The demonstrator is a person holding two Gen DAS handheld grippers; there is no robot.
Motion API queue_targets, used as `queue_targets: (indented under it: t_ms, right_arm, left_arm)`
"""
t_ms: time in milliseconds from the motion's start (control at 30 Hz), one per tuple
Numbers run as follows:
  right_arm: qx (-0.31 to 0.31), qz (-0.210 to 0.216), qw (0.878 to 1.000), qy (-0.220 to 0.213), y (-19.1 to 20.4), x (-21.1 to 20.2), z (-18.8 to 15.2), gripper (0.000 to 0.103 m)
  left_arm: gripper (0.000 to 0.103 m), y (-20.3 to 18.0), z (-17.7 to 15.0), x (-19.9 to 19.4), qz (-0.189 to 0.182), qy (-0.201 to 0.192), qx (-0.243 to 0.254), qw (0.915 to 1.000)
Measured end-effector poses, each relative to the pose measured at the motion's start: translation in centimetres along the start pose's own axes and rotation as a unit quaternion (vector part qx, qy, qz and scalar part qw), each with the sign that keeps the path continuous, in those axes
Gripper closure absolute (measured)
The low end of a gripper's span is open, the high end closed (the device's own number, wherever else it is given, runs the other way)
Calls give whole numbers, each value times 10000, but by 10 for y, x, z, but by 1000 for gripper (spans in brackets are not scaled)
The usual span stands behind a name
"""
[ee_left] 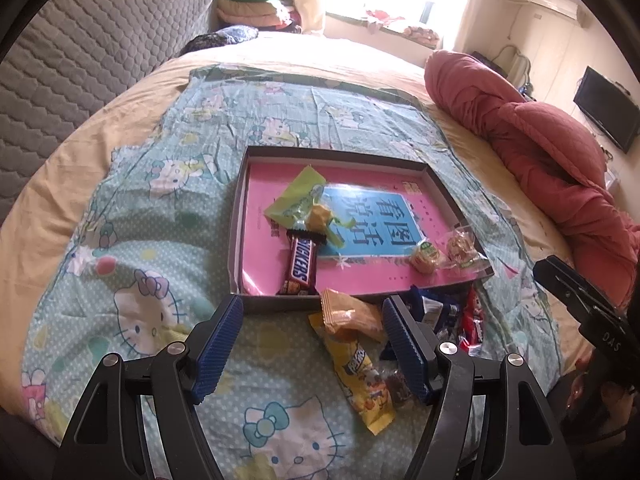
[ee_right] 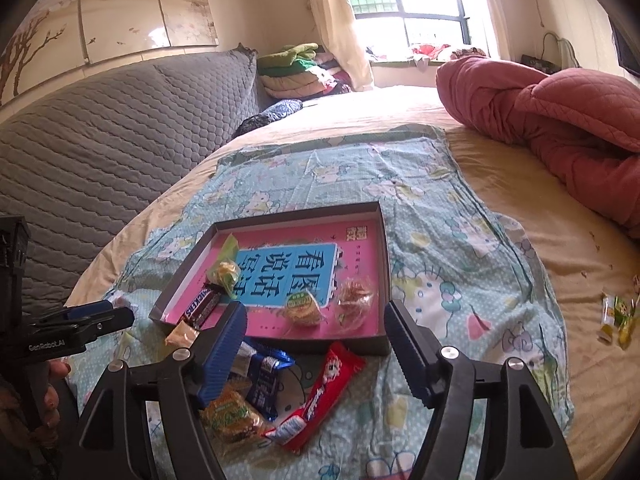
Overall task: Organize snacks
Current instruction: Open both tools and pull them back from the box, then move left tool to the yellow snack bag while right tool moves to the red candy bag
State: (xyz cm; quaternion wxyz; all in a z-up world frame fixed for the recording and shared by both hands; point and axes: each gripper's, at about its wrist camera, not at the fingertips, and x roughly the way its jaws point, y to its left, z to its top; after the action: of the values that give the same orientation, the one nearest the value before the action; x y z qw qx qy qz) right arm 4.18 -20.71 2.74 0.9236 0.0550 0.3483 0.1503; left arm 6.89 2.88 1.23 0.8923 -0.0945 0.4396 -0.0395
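Snack pile: red bar (ee_right: 320, 396) between spread right claw (ee_right: 316, 344) fingers, untouched; yellow packet (ee_left: 360, 376) inside spread left claw (ee_left: 312, 344). Box (ee_right: 380, 272) just ahead, holding sorted chocolate bar (ee_left: 298, 266), likely the drop spot.

**Daylit room, blown-out window, strong fisheye**

Daylight from the window (ee_right: 404, 4) at far end of the bed (ee_right: 520, 216); the panes are overexposed in both views, w/ haze washing out the far edge of the bed in left wrist view. Near end of the bed is evenly lit, shadows soft. Glare on the blue print inside the box (ee_left: 452, 196). Heavy barrel distortion; dark vignette at the corners. Focus mostly sharp, slightly soft twd the edges.
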Motion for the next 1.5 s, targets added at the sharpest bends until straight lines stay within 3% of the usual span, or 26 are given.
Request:
queue_targets:
  t_ms: [667,1067,1500]
  right_arm:
    - [416,52,9962,763,-3,6,-32,32]
    - [366,-12,9925,1166,0,23,-45,32]
    - [185,-64,9897,1419,5,43,-53,35]
  left_arm:
    - [29,0,-27,20,-213,610,-209,9977]
    - [29,3,-40,43,-366,992,-349,9938]
    - [29,1,-46,61,-510,1084,-470,9917]
